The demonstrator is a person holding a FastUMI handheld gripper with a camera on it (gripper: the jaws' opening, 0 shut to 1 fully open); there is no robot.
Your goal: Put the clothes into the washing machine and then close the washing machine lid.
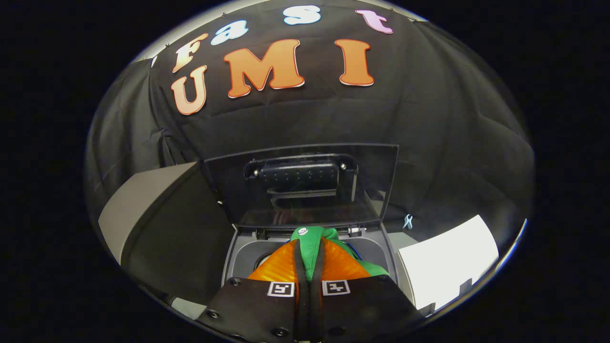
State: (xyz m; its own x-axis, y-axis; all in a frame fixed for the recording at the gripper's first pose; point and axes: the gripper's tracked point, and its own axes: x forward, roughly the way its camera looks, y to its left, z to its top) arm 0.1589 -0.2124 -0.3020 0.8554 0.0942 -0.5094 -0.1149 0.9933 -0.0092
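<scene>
A small grey washing machine stands just ahead of me with its dark see-through lid raised upright at the back. My gripper is shut on a green garment, which is pinched between both fingers and sticks out past the fingertips. The garment hangs over the machine's open top. A white round button shows on its upper end. The drum opening is mostly hidden behind my fingers and the cloth.
A white surface lies to the right of the machine. A grey box-like panel stands to the left. A small light-blue clip sits near the lid's right side. The black cloth wall closes off the back.
</scene>
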